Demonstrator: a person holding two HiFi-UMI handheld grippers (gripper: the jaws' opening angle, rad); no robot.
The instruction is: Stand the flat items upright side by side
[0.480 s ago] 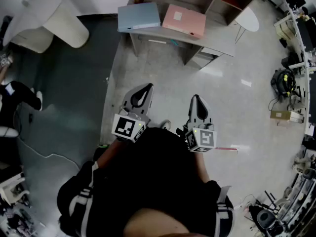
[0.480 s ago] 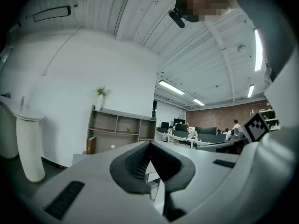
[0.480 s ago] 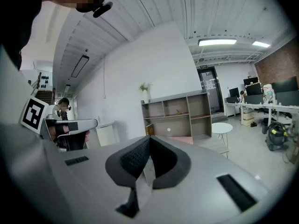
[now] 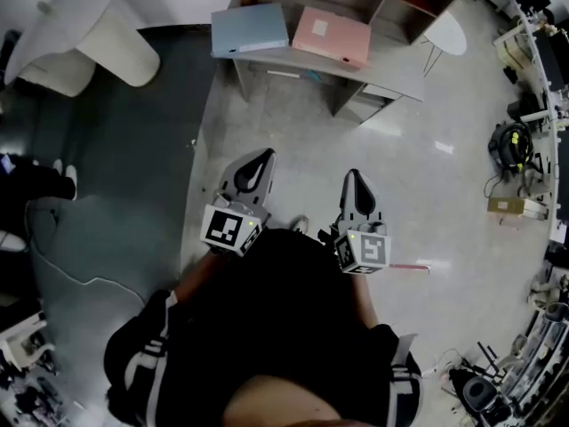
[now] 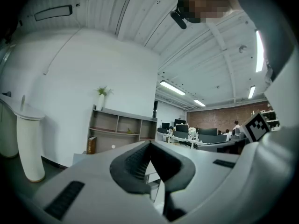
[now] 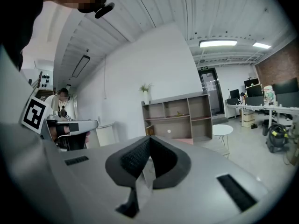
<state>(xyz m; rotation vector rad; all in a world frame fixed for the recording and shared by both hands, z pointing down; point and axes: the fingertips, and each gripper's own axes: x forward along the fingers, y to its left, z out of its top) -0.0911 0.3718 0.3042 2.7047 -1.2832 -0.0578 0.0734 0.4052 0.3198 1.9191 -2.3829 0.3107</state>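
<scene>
While head view shows blue folder (image 4: 250, 30), left hand-held gripper (image 5: 150, 144), right hand-held gripper (image 6: 149, 139) closed

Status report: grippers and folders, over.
Left gripper shut, empty; right gripper shut, empty. Blue folder and pink folder flat on desk, untouched. Nothing seen in the way.

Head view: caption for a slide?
Left gripper and right gripper, shut, empty, face a desk with blue folder and pink folder lying flat.
</scene>
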